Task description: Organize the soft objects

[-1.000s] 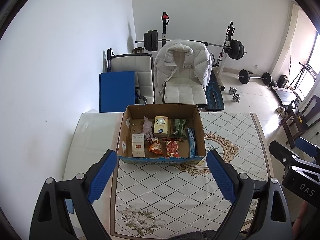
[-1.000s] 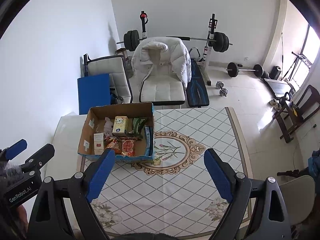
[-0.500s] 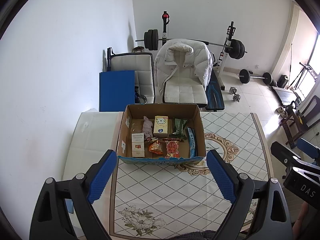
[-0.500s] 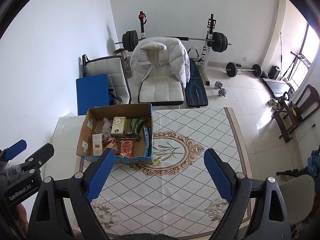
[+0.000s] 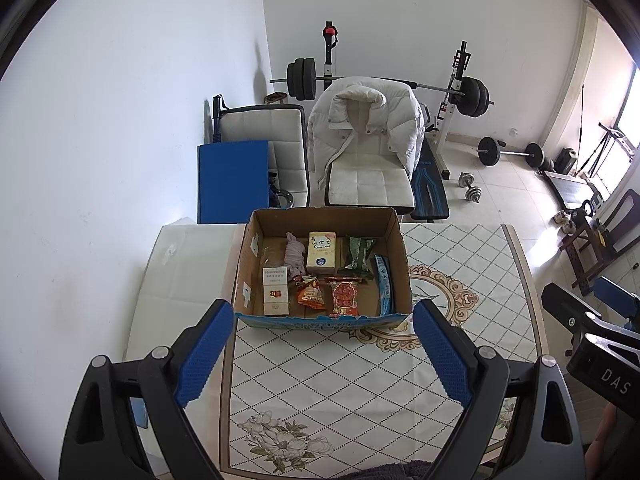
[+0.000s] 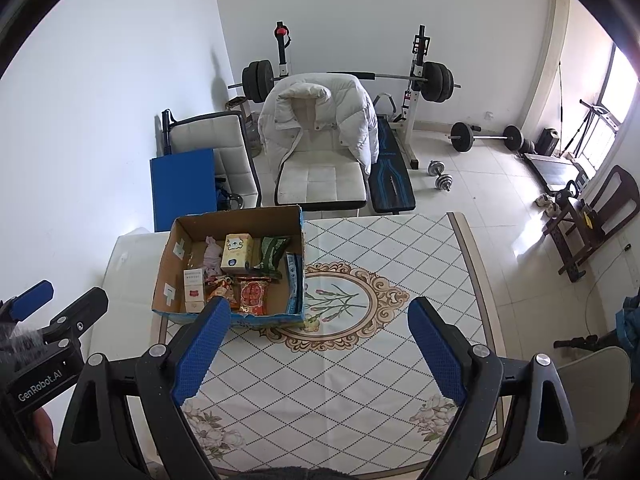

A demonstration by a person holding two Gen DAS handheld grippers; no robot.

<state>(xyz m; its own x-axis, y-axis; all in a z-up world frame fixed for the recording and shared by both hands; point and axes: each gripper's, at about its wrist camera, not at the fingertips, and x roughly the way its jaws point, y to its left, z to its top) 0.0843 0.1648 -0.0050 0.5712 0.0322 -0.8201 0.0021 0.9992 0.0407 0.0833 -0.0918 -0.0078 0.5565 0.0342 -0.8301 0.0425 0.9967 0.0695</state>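
An open cardboard box (image 5: pixel 394 240) stands on the patterned table; it also shows in the right wrist view (image 6: pixel 176 248). Inside lie a pink soft item (image 5: pixel 295 255), a yellow tissue pack (image 5: pixel 321 253), a green packet (image 5: pixel 357 255), red snack bags (image 5: pixel 343 295), a white carton (image 5: pixel 275 290) and a blue strip (image 5: pixel 384 284). My left gripper (image 5: pixel 322 354) is open and empty, held high in front of the box. My right gripper (image 6: pixel 318 352) is open and empty, over the table's middle, right of the box.
The table (image 6: pixel 400 260) has a diamond-pattern cloth with an oval medallion. Behind it stand a white chair with a puffy jacket (image 5: pixel 366 136), a second chair (image 5: pixel 264 132), a blue board (image 5: pixel 232 180) and a barbell rack (image 5: pixel 456 88). Dumbbells lie on the floor at right.
Both grippers have drifted very slightly; the view of the box and table is almost unchanged. Both stay open.
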